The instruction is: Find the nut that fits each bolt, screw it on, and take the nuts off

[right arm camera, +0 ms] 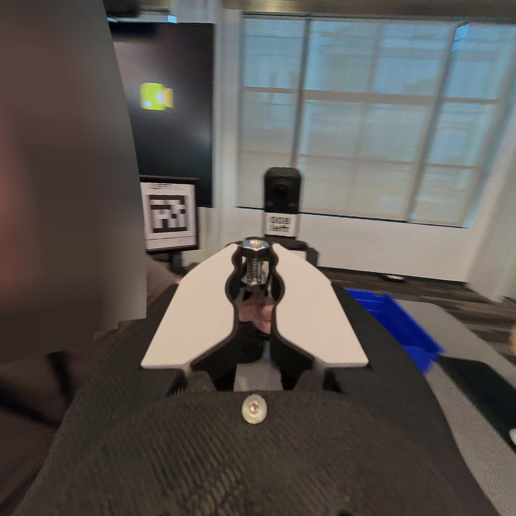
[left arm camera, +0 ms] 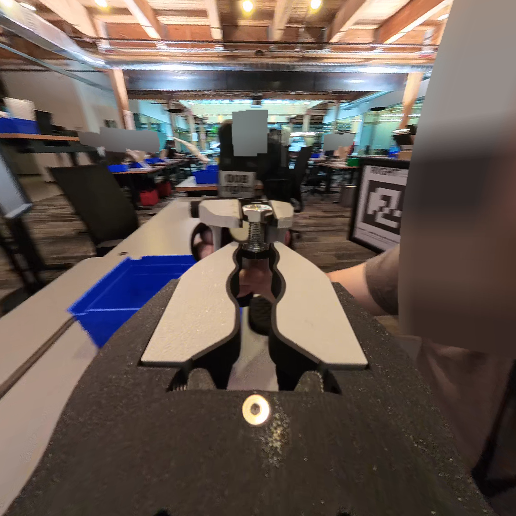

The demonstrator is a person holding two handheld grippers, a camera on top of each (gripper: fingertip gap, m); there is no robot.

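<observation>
A silver bolt (left arm camera: 254, 233) is held upright in the air between my two grippers, which face each other. My left gripper (left arm camera: 254, 251) is shut on the nut (left arm camera: 254, 247) at the lower end of the thread. My right gripper (left arm camera: 255, 216) comes from the far side and is shut on the hex bolt head (left arm camera: 255, 211). In the right wrist view, my right gripper (right arm camera: 255, 248) pinches the bolt head (right arm camera: 255, 250), and the nut (right arm camera: 254, 280) sits lower on the thread. The left gripper's camera body (right arm camera: 282, 192) shows behind it.
A blue bin (left arm camera: 125, 290) stands on the pale table (left arm camera: 42, 349) to the left; it also shows in the right wrist view (right arm camera: 391, 321). A person's arm (left arm camera: 363, 284) reaches in from the right. A framed marker board (right arm camera: 169, 215) stands behind. A black mat (right arm camera: 480, 391) lies on the table. Less than 4 cm separates the two grippers' tips.
</observation>
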